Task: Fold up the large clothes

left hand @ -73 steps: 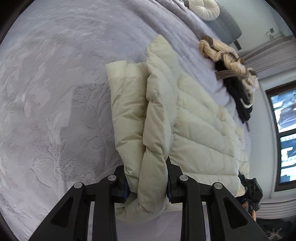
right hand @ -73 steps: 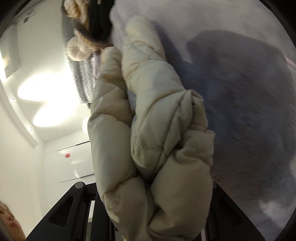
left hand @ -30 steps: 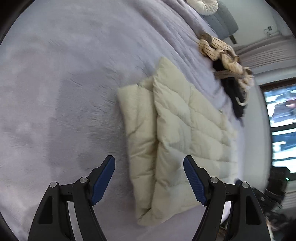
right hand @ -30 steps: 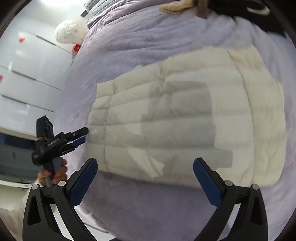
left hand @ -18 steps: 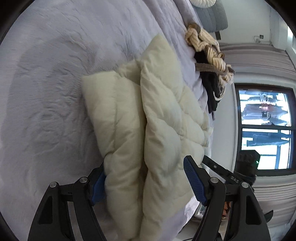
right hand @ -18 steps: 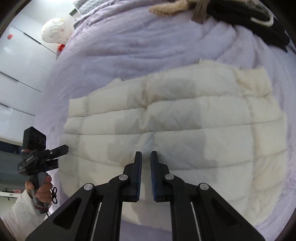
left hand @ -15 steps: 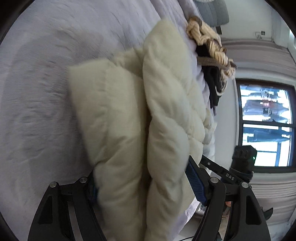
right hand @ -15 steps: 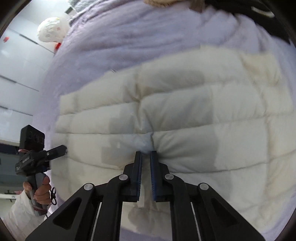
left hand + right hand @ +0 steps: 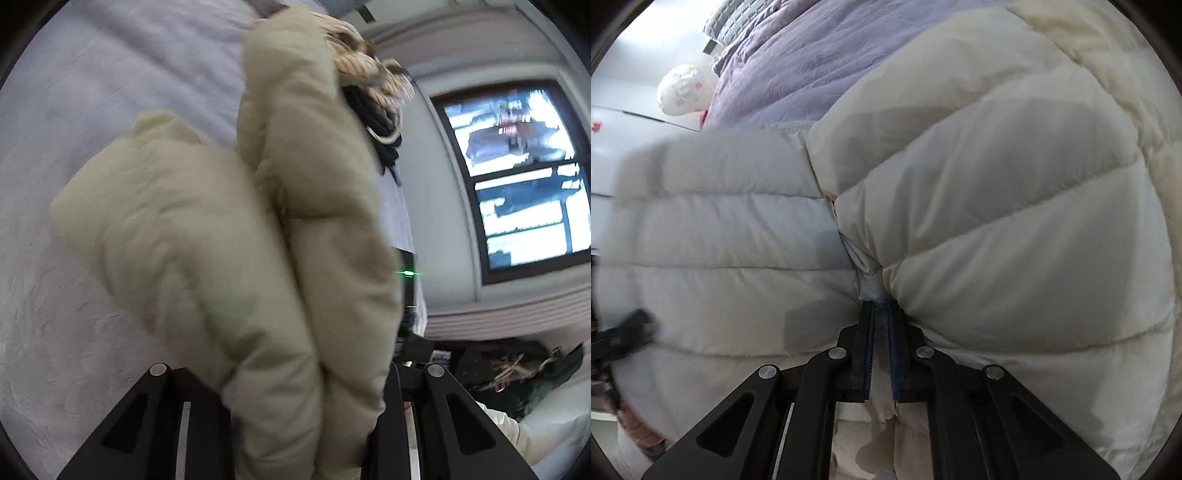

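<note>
A cream quilted puffer jacket [image 9: 207,236] lies folded on the lilac bed cover [image 9: 92,92]. My left gripper [image 9: 306,369] has the thick folded end bulging up between its jaws, which are closing; the pads are hidden under the padding and that end is lifted off the bed. In the right wrist view the jacket [image 9: 997,206] fills the picture. My right gripper [image 9: 881,310] is shut, and its tips press down into the middle seam and dent the padding. The left gripper [image 9: 624,336] shows blurred at the jacket's left edge.
A heap of beige knit and black clothes [image 9: 365,74] lies further up the bed. A window [image 9: 517,177] is on the right wall, with dark clutter [image 9: 498,373] on the floor below it. A round white cushion [image 9: 681,90] sits at the bed's far left corner.
The left gripper slid onto the jacket's folded end, narrowed on it and raised it. The right gripper shut in the air, then sank until its tips pushed into the middle seam.
</note>
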`<state>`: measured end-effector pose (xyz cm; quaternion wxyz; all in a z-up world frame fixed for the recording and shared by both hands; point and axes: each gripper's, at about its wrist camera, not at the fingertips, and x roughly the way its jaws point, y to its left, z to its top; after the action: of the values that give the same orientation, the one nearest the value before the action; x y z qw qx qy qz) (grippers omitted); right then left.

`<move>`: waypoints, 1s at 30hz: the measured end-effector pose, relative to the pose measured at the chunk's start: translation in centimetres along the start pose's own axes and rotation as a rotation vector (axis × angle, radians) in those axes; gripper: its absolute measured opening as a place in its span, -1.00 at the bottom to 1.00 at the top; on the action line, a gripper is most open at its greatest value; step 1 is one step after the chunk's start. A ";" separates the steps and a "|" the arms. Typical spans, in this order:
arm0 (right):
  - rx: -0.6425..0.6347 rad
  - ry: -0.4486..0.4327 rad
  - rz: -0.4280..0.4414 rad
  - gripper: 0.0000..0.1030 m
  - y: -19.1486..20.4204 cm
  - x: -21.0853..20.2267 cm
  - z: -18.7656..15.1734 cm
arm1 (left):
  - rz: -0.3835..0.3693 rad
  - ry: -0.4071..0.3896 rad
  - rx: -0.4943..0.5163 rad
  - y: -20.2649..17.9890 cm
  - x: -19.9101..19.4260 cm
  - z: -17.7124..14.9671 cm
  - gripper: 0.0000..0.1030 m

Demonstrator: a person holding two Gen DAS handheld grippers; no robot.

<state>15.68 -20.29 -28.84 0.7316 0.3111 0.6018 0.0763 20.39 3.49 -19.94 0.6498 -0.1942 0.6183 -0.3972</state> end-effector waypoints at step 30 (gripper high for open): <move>0.173 -0.074 0.233 -0.76 -17.6 -12.2 -4.7 | 0.313 0.089 0.138 -16.9 12.4 0.8 -0.40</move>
<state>3.45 -38.46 -28.71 0.7100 0.4434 0.5385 0.0967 15.49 -16.38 -15.33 0.6875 -0.0326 0.6404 -0.3409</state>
